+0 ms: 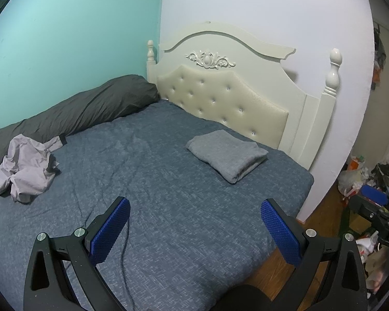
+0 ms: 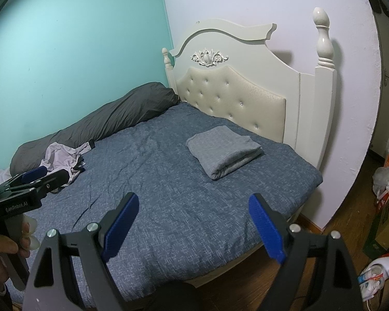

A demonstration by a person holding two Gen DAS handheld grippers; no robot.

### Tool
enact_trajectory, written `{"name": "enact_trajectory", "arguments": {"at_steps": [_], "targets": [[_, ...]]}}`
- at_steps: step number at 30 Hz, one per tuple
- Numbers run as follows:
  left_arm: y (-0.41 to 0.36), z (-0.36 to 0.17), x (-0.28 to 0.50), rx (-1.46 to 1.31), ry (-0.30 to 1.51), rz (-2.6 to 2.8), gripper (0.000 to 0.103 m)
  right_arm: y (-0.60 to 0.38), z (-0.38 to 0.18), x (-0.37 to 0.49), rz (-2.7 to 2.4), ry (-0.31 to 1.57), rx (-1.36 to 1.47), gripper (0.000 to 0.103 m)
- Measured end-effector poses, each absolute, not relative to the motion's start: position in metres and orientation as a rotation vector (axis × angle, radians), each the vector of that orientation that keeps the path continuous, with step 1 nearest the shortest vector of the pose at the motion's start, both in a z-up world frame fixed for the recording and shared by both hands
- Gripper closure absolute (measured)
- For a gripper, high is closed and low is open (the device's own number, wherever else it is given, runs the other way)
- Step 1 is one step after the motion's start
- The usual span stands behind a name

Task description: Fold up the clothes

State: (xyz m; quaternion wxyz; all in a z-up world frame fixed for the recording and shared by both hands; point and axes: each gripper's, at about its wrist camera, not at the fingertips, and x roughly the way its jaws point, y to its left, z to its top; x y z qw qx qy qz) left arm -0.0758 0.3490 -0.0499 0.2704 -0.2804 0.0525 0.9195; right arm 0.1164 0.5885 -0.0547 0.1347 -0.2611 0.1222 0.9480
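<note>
Nearest, the left gripper [image 1: 195, 213] and right gripper [image 2: 193, 208] both hover over the bed's blue-grey patterned cover [image 1: 153, 181] with blue-padded fingers spread wide, grasping nothing. Farther left lies a crumpled pale lilac garment [image 1: 23, 171], perhaps a shirt, against a long dark grey pillow [image 1: 90, 106]; a folded grey cloth [image 1: 227, 154] sits near the cream tufted headboard [image 1: 220, 96]
</note>
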Motion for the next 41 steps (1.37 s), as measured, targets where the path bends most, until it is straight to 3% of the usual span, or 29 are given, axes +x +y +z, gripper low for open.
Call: {"name": "enact_trajectory", "arguments": {"at_steps": [41], "targets": [[0.3455,-0.0508,-0.0752,-0.760,0.129,2.459,0.000,0.5904,-0.0580,0.1169,2.741,0.366,-0.761,0.016]]}}
